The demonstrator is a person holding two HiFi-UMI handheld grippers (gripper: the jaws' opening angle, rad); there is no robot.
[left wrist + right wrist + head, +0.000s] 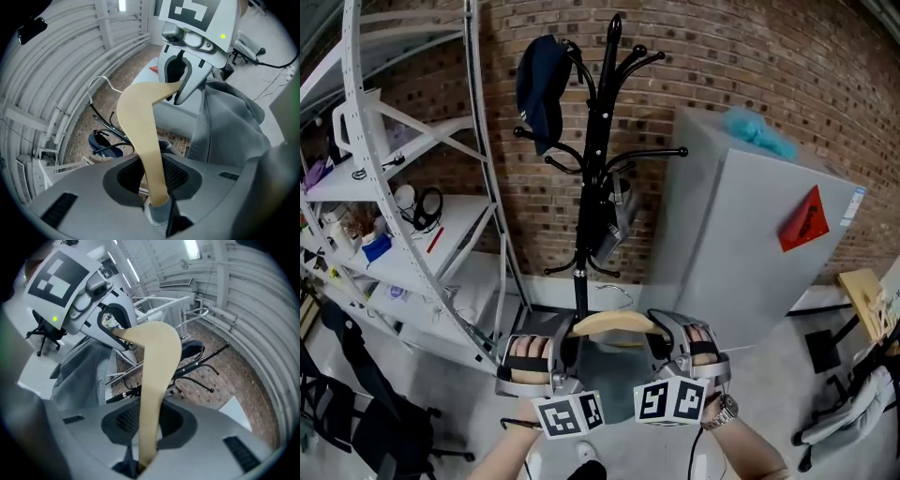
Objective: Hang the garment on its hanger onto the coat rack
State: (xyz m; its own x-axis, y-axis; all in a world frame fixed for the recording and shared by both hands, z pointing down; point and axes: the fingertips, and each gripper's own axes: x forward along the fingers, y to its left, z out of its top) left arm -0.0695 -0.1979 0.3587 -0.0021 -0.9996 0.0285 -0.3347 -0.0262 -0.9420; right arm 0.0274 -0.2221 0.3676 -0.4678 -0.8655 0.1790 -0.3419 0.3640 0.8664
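Observation:
A curved wooden hanger (614,323) with a metal hook (96,86) is held level between my two grippers, just in front of the black coat rack (586,187). My left gripper (565,345) is shut on the hanger's left end (140,122). My right gripper (661,336) is shut on the right end (157,366). A grey garment (609,361) hangs from the hanger and drapes beside the jaws (229,122). In the right gripper view the rack's curved arms (201,362) lie beyond the hanger. A navy cap (539,89) hangs on an upper left arm of the rack.
White metal shelving (384,187) with small items stands at the left. A grey cabinet (750,234) with a red triangular sign stands right of the rack against the brick wall (769,56). Office chairs sit at both lower corners.

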